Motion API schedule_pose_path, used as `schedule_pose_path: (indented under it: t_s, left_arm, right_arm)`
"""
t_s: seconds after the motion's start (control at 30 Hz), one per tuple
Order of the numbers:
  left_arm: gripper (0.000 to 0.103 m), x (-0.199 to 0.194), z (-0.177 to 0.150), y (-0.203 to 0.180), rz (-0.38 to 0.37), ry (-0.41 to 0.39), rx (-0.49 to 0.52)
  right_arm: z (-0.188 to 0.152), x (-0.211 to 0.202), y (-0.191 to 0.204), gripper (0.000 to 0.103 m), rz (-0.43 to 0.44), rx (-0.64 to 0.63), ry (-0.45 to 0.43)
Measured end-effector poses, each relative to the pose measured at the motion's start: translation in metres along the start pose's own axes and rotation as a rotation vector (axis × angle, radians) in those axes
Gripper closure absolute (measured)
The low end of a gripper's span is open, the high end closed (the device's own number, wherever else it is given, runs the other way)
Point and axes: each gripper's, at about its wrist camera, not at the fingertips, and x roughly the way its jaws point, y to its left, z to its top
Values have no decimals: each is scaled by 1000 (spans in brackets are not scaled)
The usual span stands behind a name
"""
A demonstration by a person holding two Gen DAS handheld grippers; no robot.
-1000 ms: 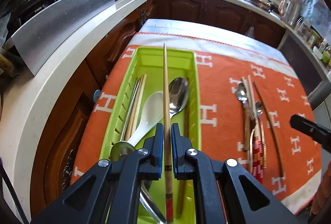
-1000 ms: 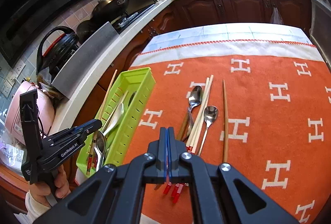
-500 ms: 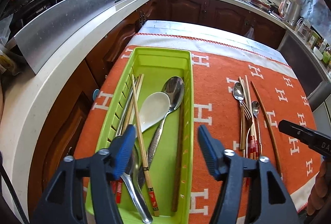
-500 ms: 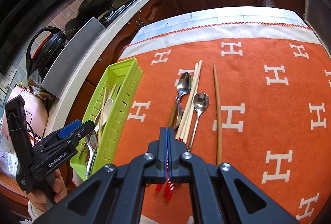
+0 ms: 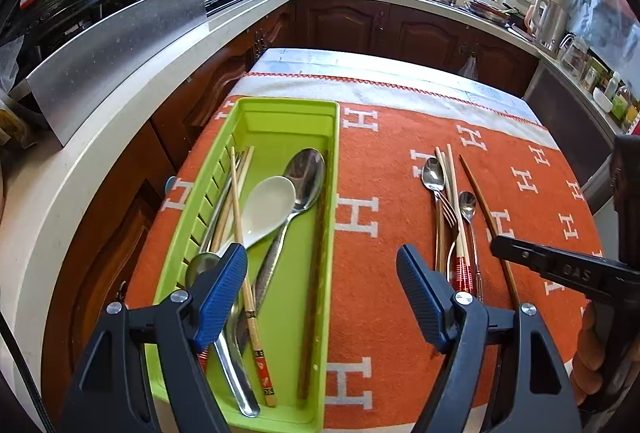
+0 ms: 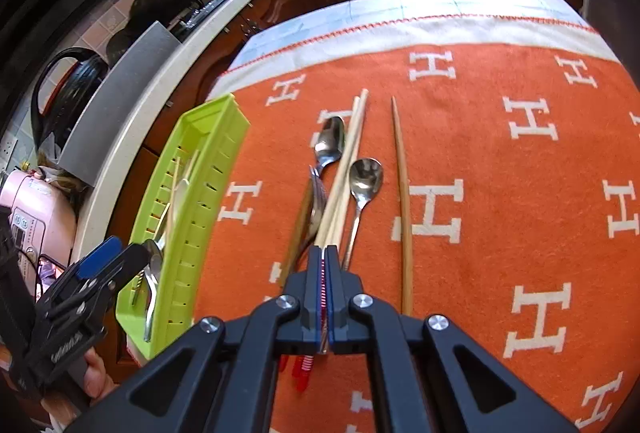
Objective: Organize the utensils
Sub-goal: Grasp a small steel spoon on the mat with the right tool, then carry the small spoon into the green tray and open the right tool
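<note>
Two pale chopsticks [image 6: 347, 169] clenched in right gripper [image 6: 324, 289]; left gripper [image 5: 320, 285] released above tray [image 5: 276, 121].

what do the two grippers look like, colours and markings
Both are black plastic frames with triangular cut-outs and silver screws. The left gripper has ribbed blue finger pads. The right gripper shows thin blue pad edges; white lettering marks its side. A bare hand holds the left one.

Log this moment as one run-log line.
left gripper: open over green tray | right gripper: shut on pale chopsticks | cloth: spoons, fork remain
</note>
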Motion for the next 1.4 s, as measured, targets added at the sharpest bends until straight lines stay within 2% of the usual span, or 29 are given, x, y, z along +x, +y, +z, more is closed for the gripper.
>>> schedule_pose_path:
  t_s: [0.43, 0.6, 0.73, 0.97, 1.23, 1.4]
  left_arm:
    - [28, 7, -5, -7, -19, 26, 5]
    - [28, 9, -6, -5, -24, 36, -5]
    - [28, 9, -7, -4, -30, 37, -9]
    - [27, 8, -8, -2, -37, 35, -15]
    - [27, 2, -10, 7, -38, 19, -44]
    - [27, -1, -13, 18, -25, 8, -85]
  right_arm:
    - [11, 31, -4, 94, -82, -9, 36]
    - [11, 37, 9, 95, -182, -94, 8]
    - [11, 41, 18, 97, -251, -136, 22]
    - [18, 44, 20, 97, -286, -110, 78]
    - [16, 37, 5, 100, -208, 8, 89]
    - [8, 15, 4, 100, -155, 68, 50]
